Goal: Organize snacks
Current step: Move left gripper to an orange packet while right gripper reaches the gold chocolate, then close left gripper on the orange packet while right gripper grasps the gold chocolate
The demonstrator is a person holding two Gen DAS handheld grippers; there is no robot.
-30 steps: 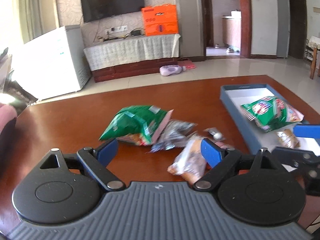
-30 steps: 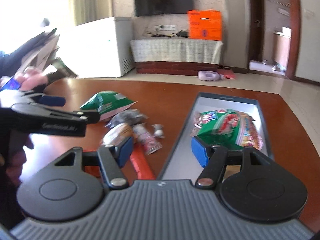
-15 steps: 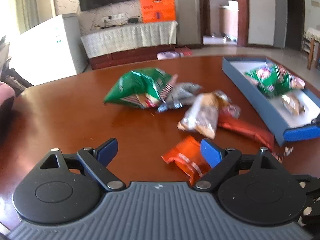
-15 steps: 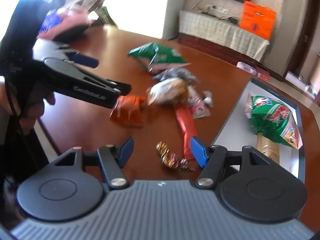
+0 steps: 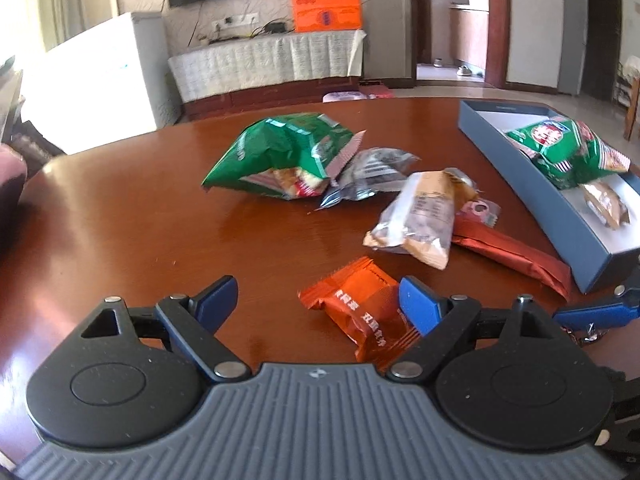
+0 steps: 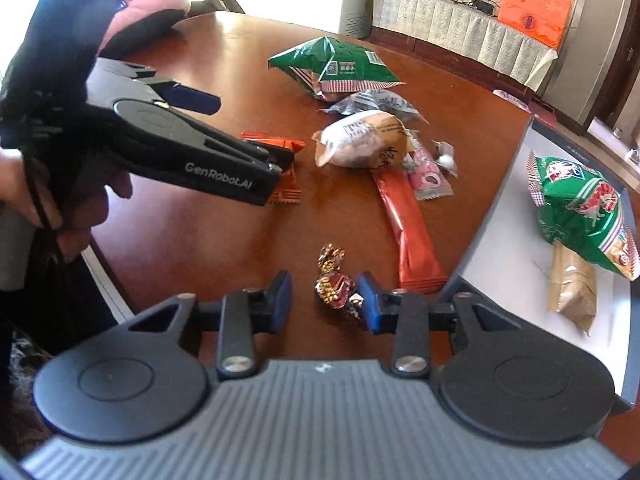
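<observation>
The right gripper point(image 6: 325, 298) is closing, with a foil candy point(image 6: 335, 287) between its blue pads; the right pad touches the twisted wrapper end, the left pad stands clear of it, so nothing is gripped. The candy lies on the table point(image 6: 192, 240) near its front edge, just beside the box point(image 6: 486, 216).

The left gripper point(image 5: 316, 300) is wide open and holds nothing. An orange packet point(image 5: 360, 312) lies flat between its fingers, against the right pad, near the table's front edge.

Mid-table lie a green bag point(image 5: 280, 156), a grey packet point(image 5: 372, 172) touching it, a tan packet point(image 5: 424, 212) and a pink sachet point(image 5: 480, 210). A red bar point(image 5: 516, 252) runs from under the tan packet toward the box's near corner. Inside the box lie a second green bag point(image 5: 568, 148) and a small brown packet point(image 5: 608, 202).
</observation>
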